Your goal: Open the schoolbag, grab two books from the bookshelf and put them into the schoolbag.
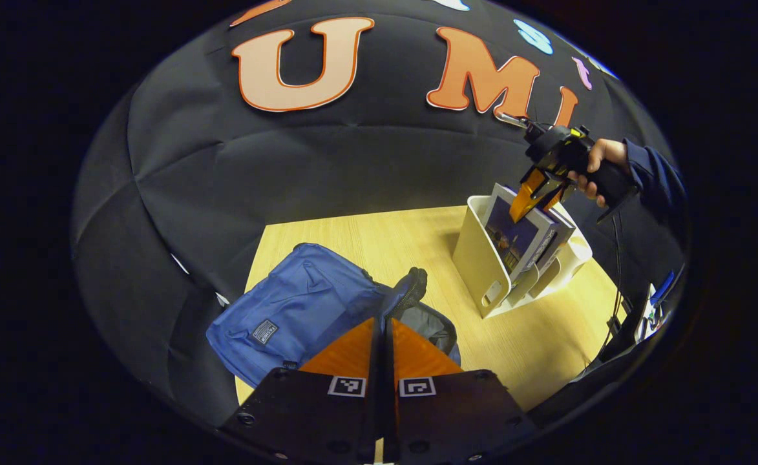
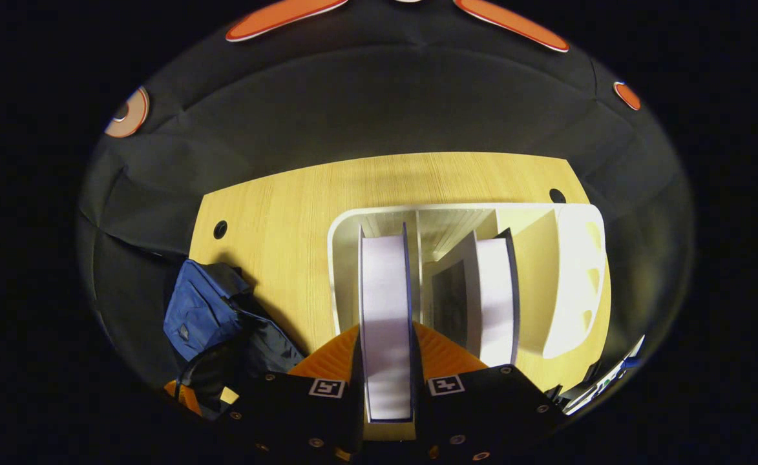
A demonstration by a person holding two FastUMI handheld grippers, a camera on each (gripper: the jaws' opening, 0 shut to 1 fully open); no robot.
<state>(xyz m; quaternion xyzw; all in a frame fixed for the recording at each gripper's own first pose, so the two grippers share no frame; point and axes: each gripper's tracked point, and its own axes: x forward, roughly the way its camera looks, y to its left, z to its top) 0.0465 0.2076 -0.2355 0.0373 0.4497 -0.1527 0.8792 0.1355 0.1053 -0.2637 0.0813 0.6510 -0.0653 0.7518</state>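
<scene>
While both tools are in frame, readings as follows.

Schoolbag (image 1: 301, 310): blue, lies slumped on the tabletop (image 1: 366, 236) left of the bookshelf, well apart from it; long axis runs from near left toward the far middle, dark opening (image 1: 427, 326) at the near right end.
Bookshelf (image 1: 479, 258): white, divided, stands on the tabletop's right side.
Books: gripped book (image 2: 386, 310) stands on edge in the left slot, page edges up, long axis running away from the right tool's camera; second book (image 2: 492, 294) leans in the next slot.
Right tool (image 2: 386, 361): fingers either side of the gripped book, pressed on its covers.
Left gripper view: right tool (image 1: 537, 194) and a hand (image 1: 595, 168) over the books.
Left tool (image 1: 384, 336): fingers closed together, a fold of the schoolbag's opening at their tips; whether it is pinched I cannot tell.
</scene>
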